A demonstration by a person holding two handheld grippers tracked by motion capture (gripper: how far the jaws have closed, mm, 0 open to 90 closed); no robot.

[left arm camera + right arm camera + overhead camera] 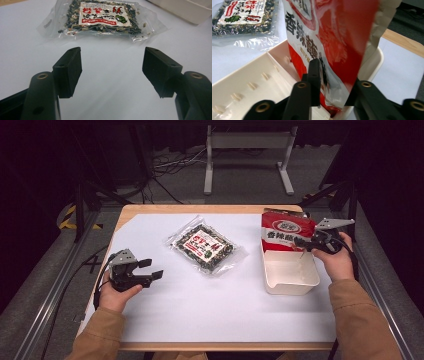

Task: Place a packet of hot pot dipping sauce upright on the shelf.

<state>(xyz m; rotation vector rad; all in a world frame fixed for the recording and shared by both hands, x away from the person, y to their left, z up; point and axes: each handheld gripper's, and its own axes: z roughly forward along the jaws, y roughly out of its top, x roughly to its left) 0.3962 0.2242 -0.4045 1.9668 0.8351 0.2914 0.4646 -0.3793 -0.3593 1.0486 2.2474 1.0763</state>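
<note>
**Red pouch stands in the tub, jaws on either side**

The right gripper (306,243) reaches in level from the right at the far end of the cream tub (290,279), hand wrapped around its body; the red-and-white pouch (332,42) stands upright in that end, between the jaws; whether the pads press on it I cannot tell. The left gripper (150,269) rests low over the white sheet (210,310), jaws wide apart and empty, pointing towards the clear seaweed packet (100,18) lying flat mid-table.
</note>
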